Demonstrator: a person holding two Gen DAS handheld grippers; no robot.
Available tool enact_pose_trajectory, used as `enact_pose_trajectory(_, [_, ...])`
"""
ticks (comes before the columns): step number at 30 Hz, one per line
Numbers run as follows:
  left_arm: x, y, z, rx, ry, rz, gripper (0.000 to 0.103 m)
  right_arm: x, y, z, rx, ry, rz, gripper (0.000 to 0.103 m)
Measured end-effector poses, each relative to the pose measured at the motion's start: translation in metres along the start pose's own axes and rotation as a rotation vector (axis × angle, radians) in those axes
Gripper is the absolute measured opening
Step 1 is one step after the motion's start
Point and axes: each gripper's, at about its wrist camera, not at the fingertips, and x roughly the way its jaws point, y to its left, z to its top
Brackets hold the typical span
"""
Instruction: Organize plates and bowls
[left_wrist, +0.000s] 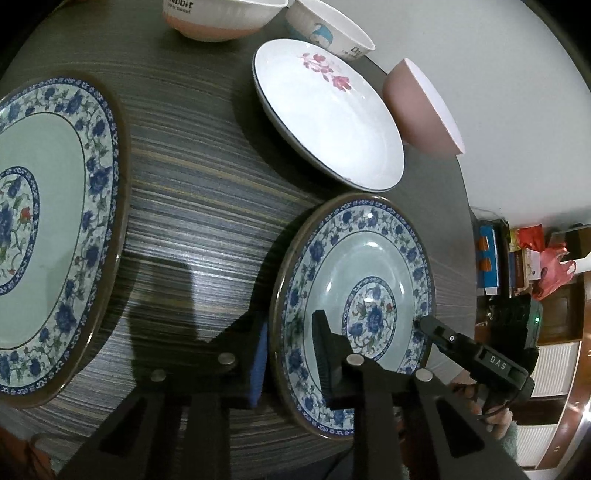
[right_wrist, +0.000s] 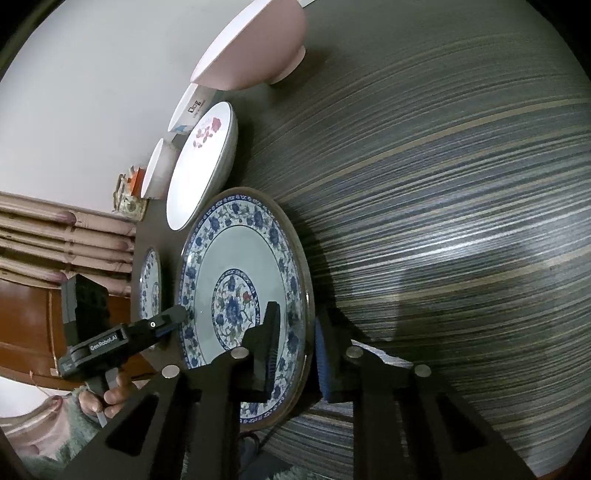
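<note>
plates first: the blue floral plate (left_wrist: 354, 306) sits between the two sets of jaws, at the near edge of the desk (left_wrist: 192, 206). the left gripper (left_wrist: 291, 354) has one finger over the plate's rim and the other outside it, so its jaws pinch the rim on that side. the right gripper (right_wrist: 295, 354) does the same on the opposite rim, jaws closed on the plate's edge. in the left wrist view the right gripper's tip also shows, touching the far side of the rim.

to do this step well, both grips should probably stay equally firm and rise together, keeping the plate level so the glossy rim does not slip from either pinch. lifting one side first could tip it.

the plate is round, with no long axis, and faces up. beyond the jaws lies a white plate with a pink flower (left_wrist: 328, 118), then a pink bowl (left_wrist: 421, 110) and two white bowls. off to the left of the left jaws lies a larger blue floral plate (left_wrist: 55, 229), a likely place to stack.
</note>
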Motion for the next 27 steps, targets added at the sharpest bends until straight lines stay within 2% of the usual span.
enact_pose_trajectory(7, [-0.001,-0.002,-0.002,0.034,-0.009,0.021,0.015,0.000,0.000,-0.003,-0.011,-0.018,-0.018,0.012])
enact_pose_trajectory(11, [-0.003,-0.004,-0.003,0.049,-0.017,0.045,0.015,0.002,0.005,-0.004,-0.028,-0.016,-0.040,0.012])
enact_pose_trajectory(27, [-0.032,0.004,-0.010,0.049,-0.052,0.046,0.015,-0.004,0.030,-0.010,-0.076,-0.011,-0.044,0.012])
